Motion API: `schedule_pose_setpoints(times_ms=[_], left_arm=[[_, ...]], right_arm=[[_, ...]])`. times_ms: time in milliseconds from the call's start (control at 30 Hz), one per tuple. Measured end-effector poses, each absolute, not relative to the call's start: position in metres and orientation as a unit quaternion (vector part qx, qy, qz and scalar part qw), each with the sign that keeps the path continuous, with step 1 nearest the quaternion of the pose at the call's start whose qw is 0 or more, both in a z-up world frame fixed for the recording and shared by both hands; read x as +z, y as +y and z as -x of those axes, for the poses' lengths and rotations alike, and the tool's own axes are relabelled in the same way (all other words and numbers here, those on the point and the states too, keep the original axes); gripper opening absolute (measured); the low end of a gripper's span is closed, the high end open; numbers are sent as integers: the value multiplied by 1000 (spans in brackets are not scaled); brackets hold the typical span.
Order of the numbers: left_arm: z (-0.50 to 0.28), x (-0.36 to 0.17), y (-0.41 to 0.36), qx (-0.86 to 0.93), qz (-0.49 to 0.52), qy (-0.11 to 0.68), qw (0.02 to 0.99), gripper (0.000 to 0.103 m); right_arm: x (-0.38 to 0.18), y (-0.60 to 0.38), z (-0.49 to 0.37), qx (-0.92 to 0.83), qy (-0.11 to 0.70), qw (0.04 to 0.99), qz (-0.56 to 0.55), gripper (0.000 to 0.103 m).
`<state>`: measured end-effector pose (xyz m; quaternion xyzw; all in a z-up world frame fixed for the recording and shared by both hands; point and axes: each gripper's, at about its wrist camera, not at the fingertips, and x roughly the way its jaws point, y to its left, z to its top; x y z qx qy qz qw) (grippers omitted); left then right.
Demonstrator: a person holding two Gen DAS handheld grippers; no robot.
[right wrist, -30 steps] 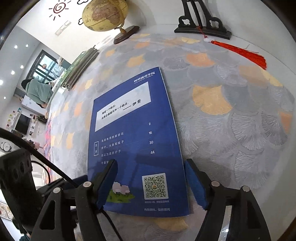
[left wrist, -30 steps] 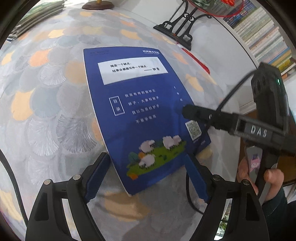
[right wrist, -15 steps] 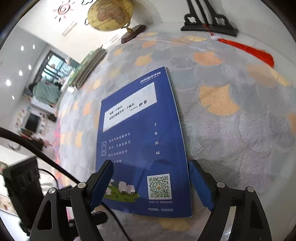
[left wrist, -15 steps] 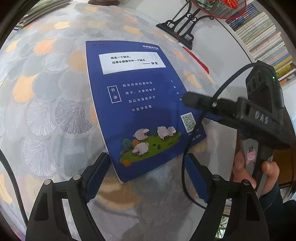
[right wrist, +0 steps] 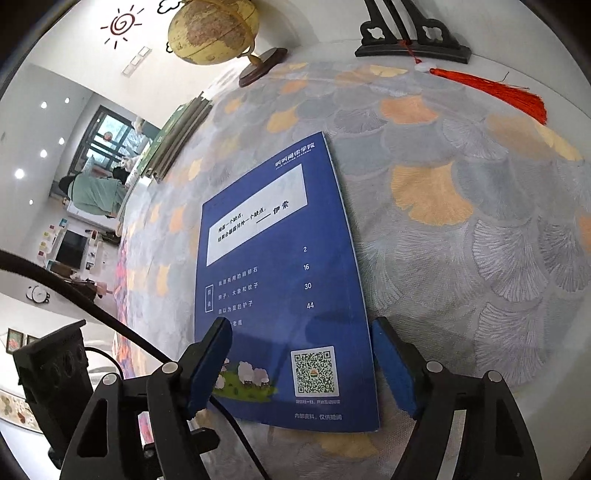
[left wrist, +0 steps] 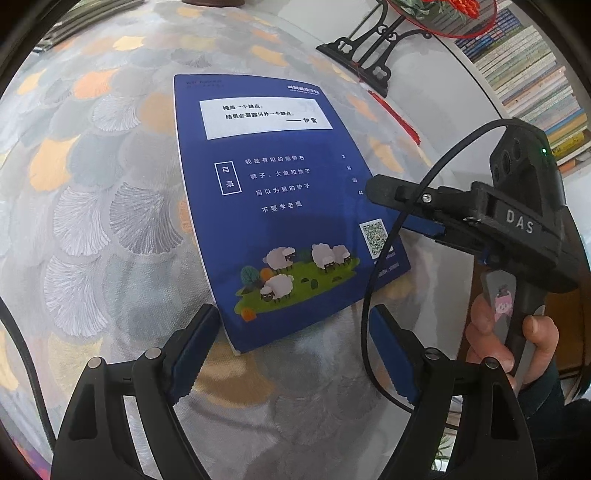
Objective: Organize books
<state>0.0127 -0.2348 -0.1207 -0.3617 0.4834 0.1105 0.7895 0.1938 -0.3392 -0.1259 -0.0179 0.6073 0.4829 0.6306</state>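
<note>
My two hand-held grippers close in on a thin blue booklet (left wrist: 284,206) lying flat, back cover up, on the fan-patterned tablecloth (left wrist: 92,206), mid-table. The left gripper (left wrist: 295,350) hangs over the booklet's near edge, jaws apart, nothing between the pads; the near left corner sits just beside its left pad. The right gripper (right wrist: 301,365) straddles the near right corner with the QR code, its jaws closing w/ the booklet in the gap, but the pads don't look to be pressing it yet.

Judging by looks: a light, floppy softcover, few pages, glossy cover, so prob. slick under the pads and apt to sag or bend if lifted by one corner. Lying flat on cloth, there's little edge to get under. Best hold, I'd say, is along the right-hand long edge, which looks like the spine side, where it's stiffest, or slide it toward the table's near edge first. Not fragile, though the cover could crease.

Far left lies a stack of books (right wrist: 173,136), near a globe (right wrist: 214,29); a black stand (right wrist: 413,44) w/ red tassel (right wrist: 491,90) at far right.
</note>
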Motion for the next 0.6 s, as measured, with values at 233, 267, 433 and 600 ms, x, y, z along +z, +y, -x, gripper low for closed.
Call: schedule_pose_setpoints(times_ms=[233,267,433,600], left_arm=[[-10,-122,-233,107,372,475,790,84],[-8,-122,-233,106,373,474,790,84],[-6,-122,-233,100,378,470,792,87],[-1,-121,-232,92,388,463,792,87]], right_arm=[[-133,-350,-210,482,638,597,-64,77],[-133,-351,-211,482,640,594,-72,77],[-129,-356,-220,503,642,564,-127,77],[-132,-360,-224,533,657,485,-221,76]])
